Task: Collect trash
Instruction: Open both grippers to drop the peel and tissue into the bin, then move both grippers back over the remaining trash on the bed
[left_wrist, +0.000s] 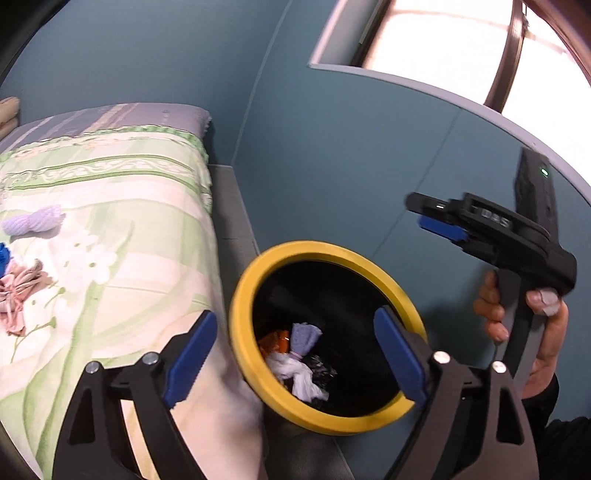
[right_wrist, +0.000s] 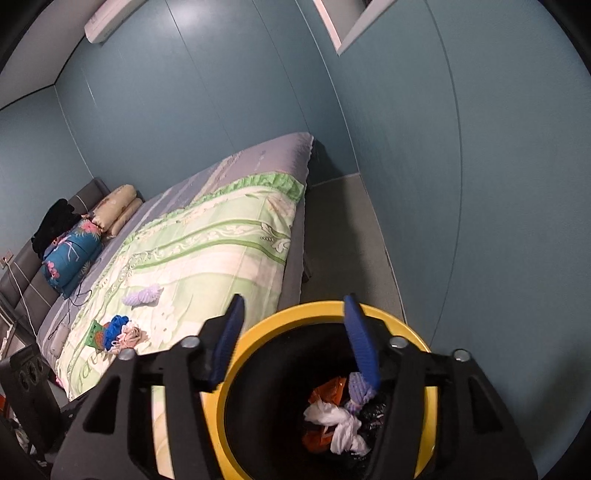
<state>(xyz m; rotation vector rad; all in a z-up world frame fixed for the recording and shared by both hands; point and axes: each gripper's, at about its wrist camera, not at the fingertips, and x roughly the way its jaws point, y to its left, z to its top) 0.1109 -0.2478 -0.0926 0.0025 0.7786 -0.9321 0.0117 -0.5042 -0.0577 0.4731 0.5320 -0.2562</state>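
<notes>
A black trash bin with a yellow rim (left_wrist: 243, 295) (right_wrist: 424, 339) stands on the floor beside the bed. Inside lie a crumpled white tissue (left_wrist: 299, 373) (right_wrist: 340, 417), a lavender bundle (left_wrist: 304, 334) (right_wrist: 356, 391), an orange wrapper (left_wrist: 275, 341) (right_wrist: 328, 391) and dark scraps. My left gripper (left_wrist: 293, 317) hangs open over the bin's mouth, nothing between its blue pads. My right gripper (right_wrist: 293, 299) (left_wrist: 417, 212), held by a hand (left_wrist: 546, 332), is open above the bin's far rim and also empty. On the bedcover lie a lavender yarn ball (left_wrist: 33, 221) (right_wrist: 142, 295), blue yarn (right_wrist: 116, 325), a pink cloth (left_wrist: 18, 291) (right_wrist: 131, 336) and a green packet (right_wrist: 96, 334).
The bed (right_wrist: 221, 240) with its green floral cover fills the left, with pillows (right_wrist: 114, 210) and a blue floral bundle (right_wrist: 70, 254) at the headboard. A narrow strip of grey floor (right_wrist: 340, 236) runs between bed and blue wall. A black speaker (right_wrist: 29, 384) stands at the lower left.
</notes>
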